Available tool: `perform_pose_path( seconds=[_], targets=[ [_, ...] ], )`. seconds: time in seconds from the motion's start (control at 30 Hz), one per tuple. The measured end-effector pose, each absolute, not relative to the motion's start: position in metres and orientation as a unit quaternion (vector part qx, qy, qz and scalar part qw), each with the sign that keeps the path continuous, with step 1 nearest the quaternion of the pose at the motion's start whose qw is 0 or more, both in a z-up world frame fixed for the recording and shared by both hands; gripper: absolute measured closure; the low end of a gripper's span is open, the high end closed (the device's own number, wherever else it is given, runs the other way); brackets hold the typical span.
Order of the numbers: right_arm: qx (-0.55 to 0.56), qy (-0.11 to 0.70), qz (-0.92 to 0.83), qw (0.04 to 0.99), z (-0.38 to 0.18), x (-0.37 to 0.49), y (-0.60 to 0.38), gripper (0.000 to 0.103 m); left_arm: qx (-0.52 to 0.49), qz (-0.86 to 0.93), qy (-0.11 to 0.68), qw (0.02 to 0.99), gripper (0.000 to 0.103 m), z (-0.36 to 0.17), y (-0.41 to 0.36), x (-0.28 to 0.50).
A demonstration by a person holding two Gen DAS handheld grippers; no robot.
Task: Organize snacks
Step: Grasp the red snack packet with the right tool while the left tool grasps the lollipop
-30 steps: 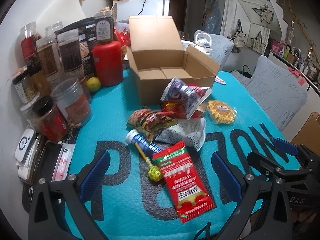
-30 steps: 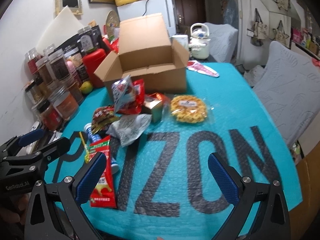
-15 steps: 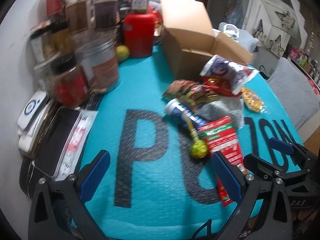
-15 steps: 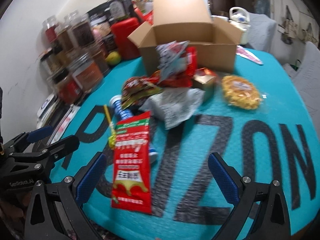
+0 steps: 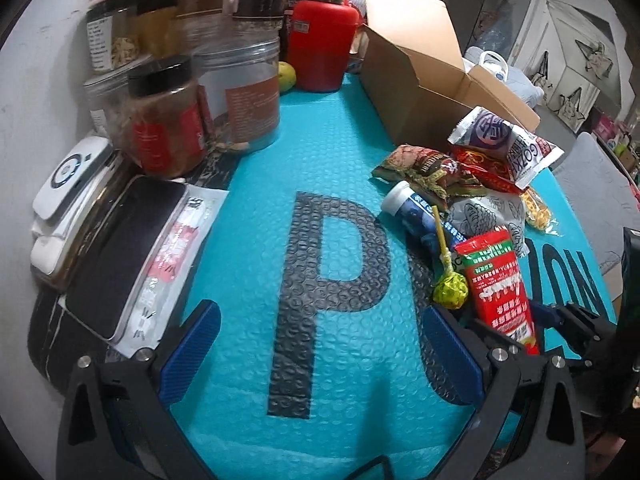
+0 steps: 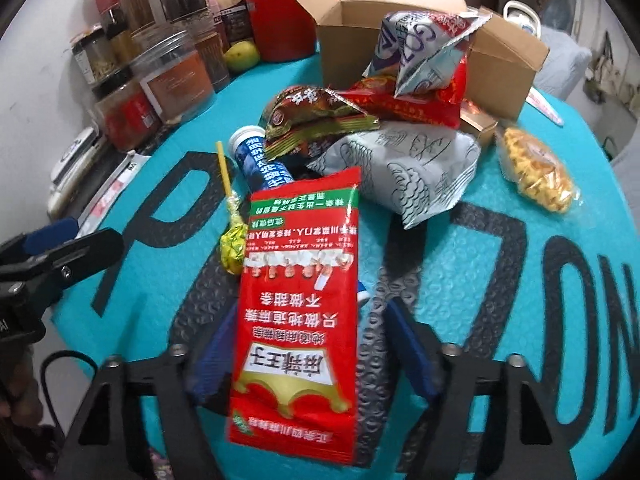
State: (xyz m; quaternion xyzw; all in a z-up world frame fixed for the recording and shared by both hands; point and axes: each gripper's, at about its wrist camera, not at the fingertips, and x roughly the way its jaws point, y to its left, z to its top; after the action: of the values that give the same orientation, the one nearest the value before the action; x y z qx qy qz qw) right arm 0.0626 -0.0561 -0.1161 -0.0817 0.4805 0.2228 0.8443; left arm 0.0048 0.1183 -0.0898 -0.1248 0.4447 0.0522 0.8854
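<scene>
Red and glossy, the snack packet lies flat on the teal tabletop between the fingers of my right tool, which are narrowed around its sides though I cannot tell whether they grip it yet; my left tool hovers spread apart and empty at nine o'clock. The cardboard box waits at twelve o'clock. I judge the slick film could buckle or slip, or drag along the lollipop touching it.
</scene>
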Motion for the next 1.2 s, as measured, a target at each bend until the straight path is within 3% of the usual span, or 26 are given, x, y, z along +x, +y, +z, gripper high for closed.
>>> perform_pose_path(
  seconds=[0.2, 0.33, 0.47, 0.63, 0.77, 0.87, 0.93, 0.97, 1.2],
  targets=[
    [-0.049, 0.467, 0.251, 0.846, -0.102, 0.063, -0.079, 0.065, -0.125, 0.011, 0.449, 0.885, 0.000, -0.090, 0.098, 0.018],
    [-0.012, 0.452, 0.266, 0.851, -0.086, 0.066, -0.099, 0.085, -0.124, -0.023, 0.449, 0.885, 0.000, -0.091, 0.081, 0.028],
    [-0.012, 0.438, 0.263, 0.859, -0.079, 0.067, -0.108, 0.089, -0.117, -0.051, 0.456, 0.881, 0.004, -0.095, 0.062, 0.039],
    [0.021, 0.442, 0.287, 0.850, -0.077, 0.073, -0.120, 0.092, -0.114, -0.063, 0.473, 0.871, 0.023, -0.105, 0.050, 0.052],
    [0.017, 0.439, 0.287, 0.851, -0.076, 0.074, -0.127, 0.093, -0.109, -0.064, 0.477, 0.870, 0.032, -0.109, 0.042, 0.058],
    [0.025, 0.441, 0.288, 0.849, -0.079, 0.075, -0.132, 0.093, -0.084, -0.052, 0.478, 0.873, 0.046, -0.111, 0.033, 0.063],
    [0.032, 0.443, 0.291, 0.847, -0.080, 0.077, -0.135, 0.093, -0.068, -0.038, 0.476, 0.876, 0.072, -0.112, 0.028, 0.066],
    [0.033, 0.443, 0.291, 0.847, -0.081, 0.077, -0.135, 0.093, -0.067, -0.038, 0.475, 0.877, 0.078, -0.112, 0.028, 0.067],
    [0.035, 0.437, 0.295, 0.849, -0.079, 0.076, -0.139, 0.093, -0.079, -0.051, 0.464, 0.881, 0.078, -0.106, 0.036, 0.062]
  ],
)
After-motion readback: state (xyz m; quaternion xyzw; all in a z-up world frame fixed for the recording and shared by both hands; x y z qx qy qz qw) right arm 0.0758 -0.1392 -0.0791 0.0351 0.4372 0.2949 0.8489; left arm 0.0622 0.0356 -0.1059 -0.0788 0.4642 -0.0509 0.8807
